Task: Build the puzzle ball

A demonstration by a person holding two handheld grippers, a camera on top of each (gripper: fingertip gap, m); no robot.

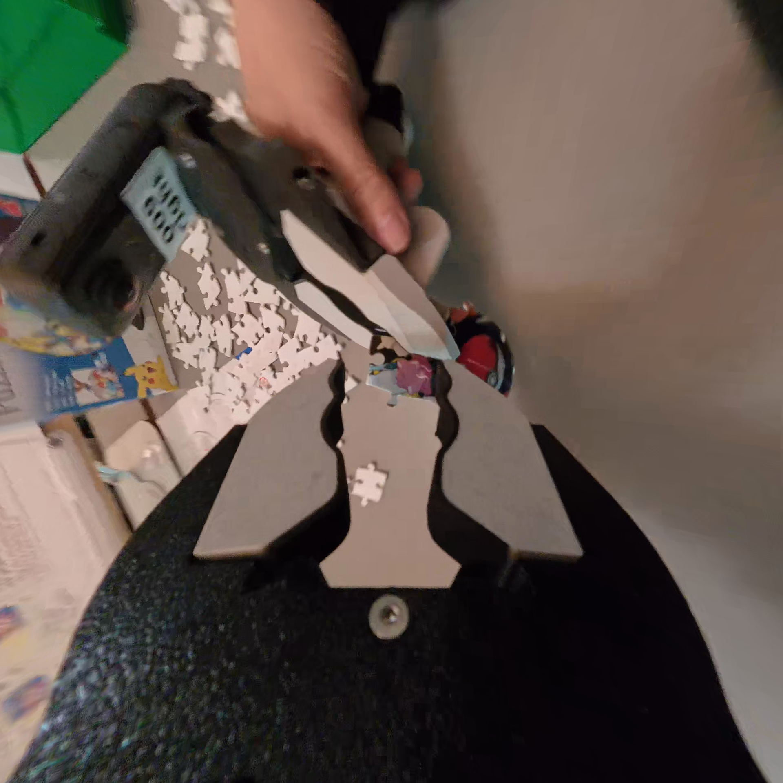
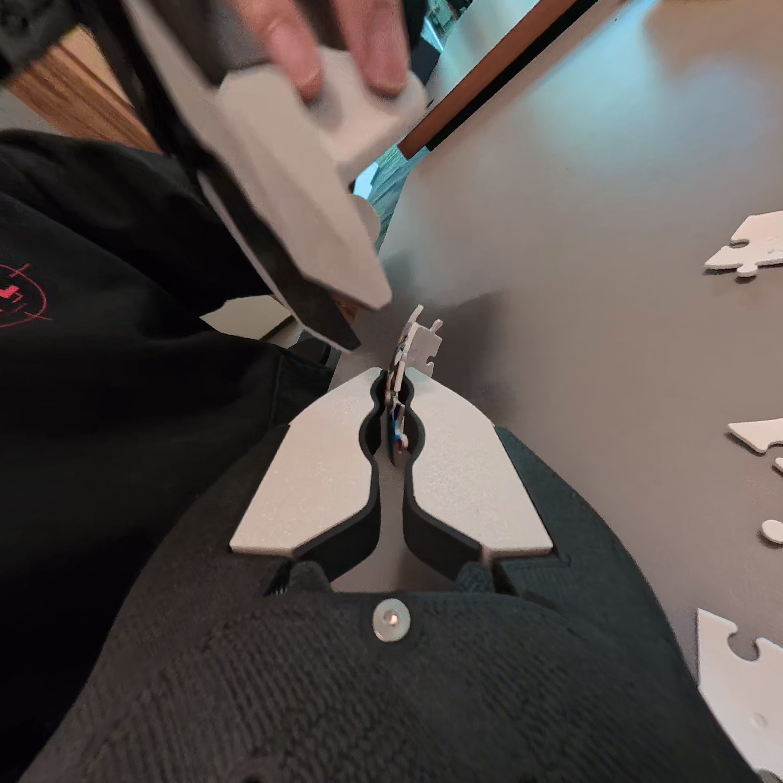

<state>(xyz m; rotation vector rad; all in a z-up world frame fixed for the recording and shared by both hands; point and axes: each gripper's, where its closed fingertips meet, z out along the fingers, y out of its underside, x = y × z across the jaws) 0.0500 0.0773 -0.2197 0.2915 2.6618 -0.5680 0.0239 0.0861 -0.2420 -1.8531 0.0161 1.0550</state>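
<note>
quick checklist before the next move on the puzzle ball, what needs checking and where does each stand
1. Right gripper shut on the joined pieces: ok.
2. Joined pieces stick out past the fingertips for mating: ok.
3. Left gripper open: ok.
4. Left gripper holds the next piece: not ok, nothing held.
5. Loose pieces within view on the grey table: ok.
6. Which piece fits next: cannot tell, they lie white side up.

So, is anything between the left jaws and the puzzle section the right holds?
Nothing visible. The left gripper is open right at the colourful puzzle section pinched by the right gripper; a loose white piece lies beneath its jaws.
</note>
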